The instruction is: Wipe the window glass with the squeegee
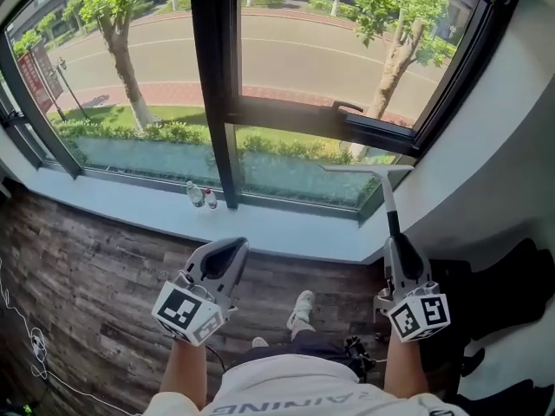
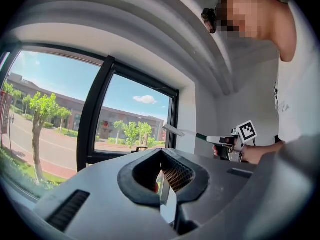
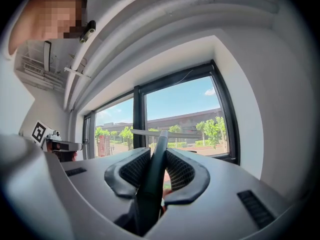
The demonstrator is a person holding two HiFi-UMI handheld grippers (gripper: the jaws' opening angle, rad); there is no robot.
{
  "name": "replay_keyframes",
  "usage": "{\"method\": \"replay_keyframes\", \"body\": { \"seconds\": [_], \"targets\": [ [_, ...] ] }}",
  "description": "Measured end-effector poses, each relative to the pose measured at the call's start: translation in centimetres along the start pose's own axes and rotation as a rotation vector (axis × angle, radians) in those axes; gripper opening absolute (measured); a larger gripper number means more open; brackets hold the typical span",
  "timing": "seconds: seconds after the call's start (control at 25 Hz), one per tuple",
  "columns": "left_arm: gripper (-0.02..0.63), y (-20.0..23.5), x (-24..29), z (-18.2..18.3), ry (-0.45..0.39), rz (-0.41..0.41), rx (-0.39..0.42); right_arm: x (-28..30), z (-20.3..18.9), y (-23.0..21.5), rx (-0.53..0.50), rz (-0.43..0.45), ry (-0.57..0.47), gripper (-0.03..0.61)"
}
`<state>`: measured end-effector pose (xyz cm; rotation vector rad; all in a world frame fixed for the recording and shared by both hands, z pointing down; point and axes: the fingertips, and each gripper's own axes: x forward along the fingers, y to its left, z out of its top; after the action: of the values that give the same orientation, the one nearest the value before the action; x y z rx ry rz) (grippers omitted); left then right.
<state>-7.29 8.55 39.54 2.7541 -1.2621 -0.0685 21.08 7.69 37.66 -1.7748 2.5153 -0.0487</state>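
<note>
Right gripper (image 1: 397,248): fingers clenched on the squeegee's handle, held to the right above the sill.
Dark-handled squeegee with pale crosswise blade (image 1: 387,196): handle runs forward from between the right fingers (image 3: 182,171). The blade sits level in front of the lower right pane, near its right corner. Contact with the glass cannot be judged.
Left gripper (image 1: 231,251): fingers drawn together at the tips with nothing between them. It is well apart from the squeegee, over the sill's edge.
Window glass (image 1: 312,55): panes set in a black metal frame (image 1: 212,85), with street and trees beyond.
Pale window sill (image 1: 130,202): two small bottles (image 1: 201,196) stand at the foot of the frame's upright.
Dark wood-plank floor (image 1: 87,267): below the sill.
</note>
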Motion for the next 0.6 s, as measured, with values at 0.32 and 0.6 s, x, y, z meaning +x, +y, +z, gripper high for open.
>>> {"method": "replay_keyframes", "body": {
  "seconds": [0.32, 0.6],
  "targets": [
    [0.017, 2.8, 12.0, -0.5, 0.019, -0.055, 0.027, 6.8, -1.8, -8.9, 0.026, -0.063, -0.033, 0.100],
    [0.017, 2.5, 23.8, 2.0, 0.002, -0.088, 0.053, 11.3, 0.1, -19.3, 0.036, -0.113, -0.069, 0.100]
  ]
}}
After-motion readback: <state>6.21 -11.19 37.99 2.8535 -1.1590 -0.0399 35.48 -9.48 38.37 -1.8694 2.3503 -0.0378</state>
